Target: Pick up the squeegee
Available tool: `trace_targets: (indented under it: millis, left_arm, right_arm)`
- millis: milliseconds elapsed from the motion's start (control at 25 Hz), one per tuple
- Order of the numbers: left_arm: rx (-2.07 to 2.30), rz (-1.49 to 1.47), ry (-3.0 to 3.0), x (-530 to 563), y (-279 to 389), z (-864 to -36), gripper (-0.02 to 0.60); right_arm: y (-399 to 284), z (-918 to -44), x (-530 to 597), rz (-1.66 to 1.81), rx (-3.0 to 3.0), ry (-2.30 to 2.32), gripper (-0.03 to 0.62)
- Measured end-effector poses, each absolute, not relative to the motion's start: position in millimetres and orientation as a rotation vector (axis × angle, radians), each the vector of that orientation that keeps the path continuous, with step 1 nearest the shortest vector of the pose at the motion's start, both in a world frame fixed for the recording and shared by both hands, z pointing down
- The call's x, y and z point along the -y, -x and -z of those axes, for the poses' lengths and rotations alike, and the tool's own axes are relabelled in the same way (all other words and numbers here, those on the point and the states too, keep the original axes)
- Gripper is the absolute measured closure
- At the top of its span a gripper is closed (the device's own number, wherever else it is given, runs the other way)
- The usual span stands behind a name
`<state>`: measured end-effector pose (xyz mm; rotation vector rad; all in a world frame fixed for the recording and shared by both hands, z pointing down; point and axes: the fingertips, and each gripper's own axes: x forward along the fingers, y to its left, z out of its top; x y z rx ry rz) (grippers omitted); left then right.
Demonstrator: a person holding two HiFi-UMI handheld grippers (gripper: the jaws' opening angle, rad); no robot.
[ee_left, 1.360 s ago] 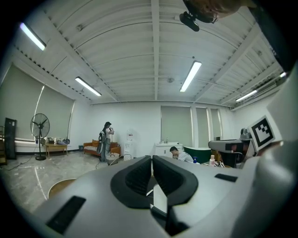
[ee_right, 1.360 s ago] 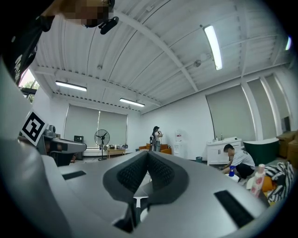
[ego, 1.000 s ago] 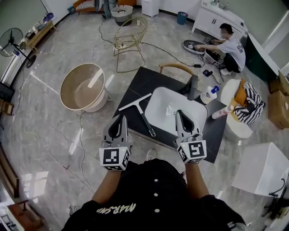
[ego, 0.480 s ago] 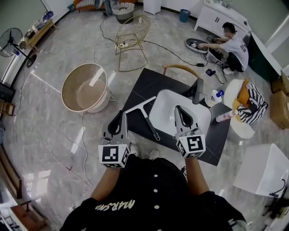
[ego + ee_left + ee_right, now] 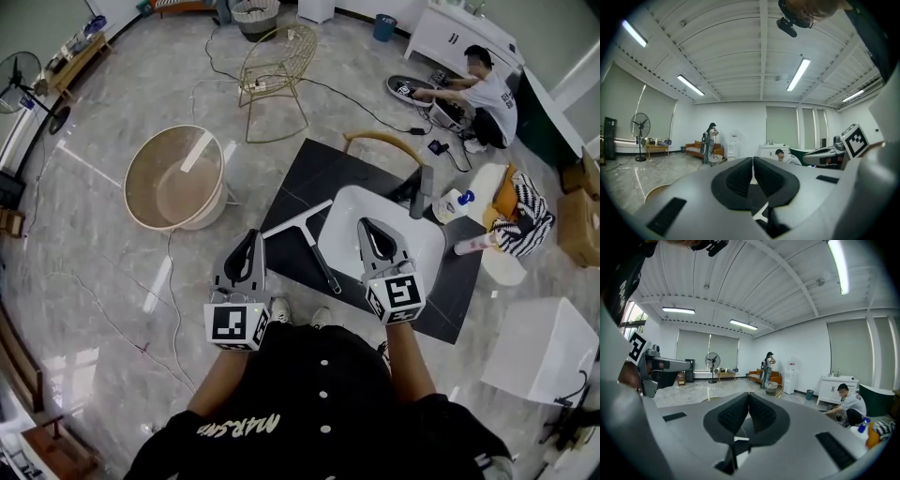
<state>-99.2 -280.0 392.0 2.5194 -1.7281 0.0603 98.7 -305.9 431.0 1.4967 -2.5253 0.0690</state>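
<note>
1. Head view: the left tongs [image 5: 254, 238] and the right tongs [image 5: 366, 225] are held side by side, both pointing away from the person over the near edge of the dark bench [image 5: 309, 169].
2. Both tongs are closed and empty. In the left gripper view the left tongs [image 5: 753, 164] have their ribbed pads [image 5: 738, 180] pressed together with nothing between them. In the right gripper view the right tongs [image 5: 749, 401] look the same.
3. The squeegee [image 5: 309, 239] lies flat on the bench between the two tongs, just ahead of their tips and closer to the left pair. Its pale blade [image 5: 296, 217] sits crosswise at the far end. Its dark handle [image 5: 323, 267] runs back toward the person. The white sink [image 5: 417, 246] is just to its right, under the right tongs.
4. The squeegee looks light and stiff: a thin bar with a wide head, and probably a soft rubber edge along the blade.
5. The handle is the best place to grip, fairly near where it meets the blade. That way the wide head should not swing or tip the tool.
6. The handle is slim and lies low on a hard, smooth surface. The tongs would have to open and straddle it squarely, or it may roll or slide away.
</note>
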Motion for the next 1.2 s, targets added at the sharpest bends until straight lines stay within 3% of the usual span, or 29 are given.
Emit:
trace_targets:
  millis: [320,440,720,1200]
  left_arm:
    - [1.620,-0.126,-2.456,270.1,87.5,-434.0,0.561]
    - [1.572,-0.180,-2.403,263.8,87.0,-458.8,0.561]
    - [1.547,-0.267,-2.313,256.8,100.4,-500.5,0.561]
    - [1.504,-0.396,-2.194,250.2,113.8,-566.6,0.561]
  right_arm:
    - [-59.1,-482.3,311.7,-0.181,2.498,-1.256,0.595]
    - [-48.9,-519.5,316.4,-0.241,2.437,-1.161,0.505]
    - [-28.4,-624.8,318.7,-0.355,2.239,-0.952,0.414]
    - [-16.6,-734.5,312.0,-0.483,2.080,-0.819,0.417]
